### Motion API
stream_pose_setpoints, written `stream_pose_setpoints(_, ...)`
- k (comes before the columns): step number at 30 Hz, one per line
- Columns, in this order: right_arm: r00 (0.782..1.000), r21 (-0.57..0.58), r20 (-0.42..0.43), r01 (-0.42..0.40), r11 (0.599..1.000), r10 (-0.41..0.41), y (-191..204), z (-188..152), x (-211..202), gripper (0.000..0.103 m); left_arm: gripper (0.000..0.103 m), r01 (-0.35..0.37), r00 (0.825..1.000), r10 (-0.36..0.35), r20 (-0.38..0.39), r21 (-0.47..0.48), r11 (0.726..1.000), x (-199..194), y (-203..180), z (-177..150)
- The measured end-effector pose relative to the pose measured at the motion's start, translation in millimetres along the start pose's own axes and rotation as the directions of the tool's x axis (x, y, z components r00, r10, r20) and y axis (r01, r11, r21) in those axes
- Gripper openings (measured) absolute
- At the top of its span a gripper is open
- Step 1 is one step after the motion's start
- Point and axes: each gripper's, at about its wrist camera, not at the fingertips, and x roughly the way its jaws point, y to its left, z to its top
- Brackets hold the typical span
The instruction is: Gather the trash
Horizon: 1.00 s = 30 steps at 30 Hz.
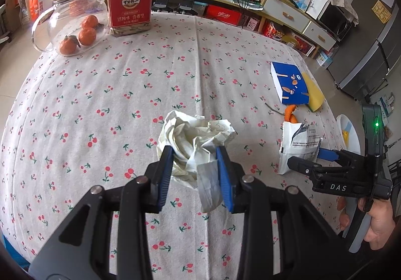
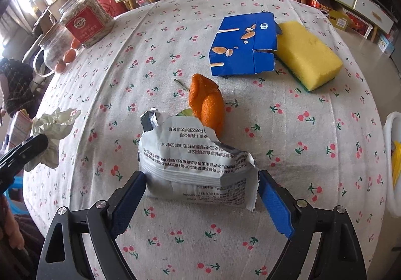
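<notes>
Cherry-print tablecloth [image 2: 175, 217], blue box [image 2: 243, 47], yellow sponge [image 2: 308, 57], perhaps off-white tissue [image 1: 195, 139]

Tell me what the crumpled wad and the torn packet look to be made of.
Crumpled wad: soft, matte off-white tissue or paper, judging by its limp folds. Torn packet: thin printed plastic film, probably foil-lined; the ripped flap shows a shiny silver inside and the side seam is crimped.

Light: bright day — glare at the top left
Shadows: soft
Edges: bent, dark corners
Focus: mostly sharp
</notes>
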Motion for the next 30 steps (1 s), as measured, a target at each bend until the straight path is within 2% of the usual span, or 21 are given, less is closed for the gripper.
stream_pose_setpoints(9, 0.999, -0.014, 0.037, -0.011, 1.0, 0.012, -7, -5, -19, 0.088, 0.037, 0.001, 1.0, -0.001, 0.003, 0.004, 1.0, -1, -2, 0)
stream_pose_setpoints(30, 0.992, 0.112, 0.125, -0.036, 0.993, 0.022, -70, -14, -65, 0.088, 0.036, 0.036, 0.999, -0.037, 0.039, 0.039, 0.999, -5, -34, 6)
